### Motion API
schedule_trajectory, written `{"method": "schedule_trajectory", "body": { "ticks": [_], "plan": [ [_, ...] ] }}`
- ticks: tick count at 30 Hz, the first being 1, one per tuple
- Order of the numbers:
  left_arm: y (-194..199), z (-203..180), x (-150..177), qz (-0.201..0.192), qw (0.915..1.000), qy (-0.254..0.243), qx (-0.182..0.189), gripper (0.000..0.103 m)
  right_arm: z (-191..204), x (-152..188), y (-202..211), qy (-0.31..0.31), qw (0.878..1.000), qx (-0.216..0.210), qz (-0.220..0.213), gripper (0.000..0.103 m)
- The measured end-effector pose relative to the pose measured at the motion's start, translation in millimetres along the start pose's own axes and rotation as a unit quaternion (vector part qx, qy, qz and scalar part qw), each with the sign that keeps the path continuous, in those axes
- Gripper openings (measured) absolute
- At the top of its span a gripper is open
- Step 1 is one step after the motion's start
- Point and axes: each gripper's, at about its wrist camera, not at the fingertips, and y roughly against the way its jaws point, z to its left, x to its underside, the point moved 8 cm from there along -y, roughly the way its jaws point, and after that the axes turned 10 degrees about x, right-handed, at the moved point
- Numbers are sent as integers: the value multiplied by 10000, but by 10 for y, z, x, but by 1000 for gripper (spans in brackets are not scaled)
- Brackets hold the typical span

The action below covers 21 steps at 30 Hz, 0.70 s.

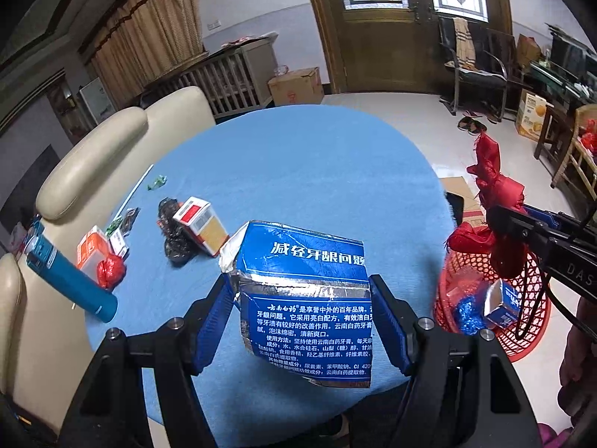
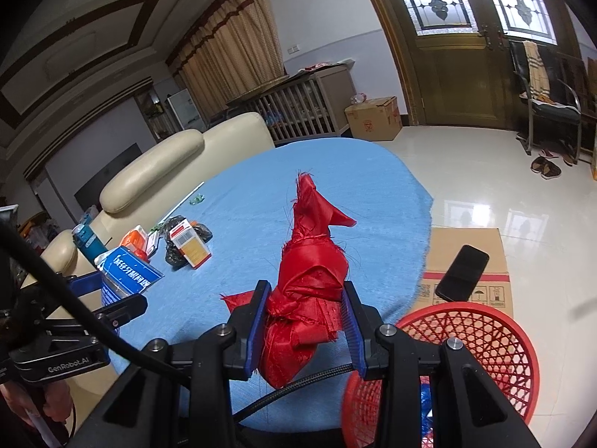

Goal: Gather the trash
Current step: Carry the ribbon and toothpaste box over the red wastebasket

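- The left gripper [image 1: 302,321] has its blue-padded fingers [image 1: 212,321] clamped on either side of a torn blue toothpaste box [image 1: 306,298], which is lifted above the blue table [image 1: 298,171].
- The right gripper [image 2: 304,321] has its fingers [image 2: 257,321] pressed onto a knotted bundle of red cloth [image 2: 309,261], also held above the tabletop.
- Just right of the table's edge stands a red mesh basket [image 2: 485,339]; inside it lie a crumpled blue wrapper [image 1: 466,311] and a small blue box [image 1: 502,302].
- A black phone [image 2: 462,272] lies on a flattened cardboard sheet [image 2: 481,246] on the floor behind the basket.
- More litter sits on the table's far left: a red-and-white carton [image 1: 201,229] on a black bag [image 1: 175,246], an orange packet [image 1: 91,250], a red foil wrapper [image 1: 110,270], and a teal bottle [image 1: 71,280].
- A cream sofa [image 1: 112,149] borders the table.
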Motion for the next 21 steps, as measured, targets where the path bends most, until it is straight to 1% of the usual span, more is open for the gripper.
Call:
{"method": "schedule_trajectory", "body": {
  "ticks": [10, 16, 21],
  "plan": [
    [-14, -304, -75, 29, 9994, -265, 239, 73, -351, 45, 93, -347, 9993, 116, 20, 40],
    [-58, -528, -155, 79, 9978, -307, 590, 73, -519, 25, 185, -436, 9987, 246, -36, 40],
    [-127, -770, -224, 190, 9946, -387, 948, 73, -693, 33, 260, -510, 9979, 389, -42, 40]
  ]
}}
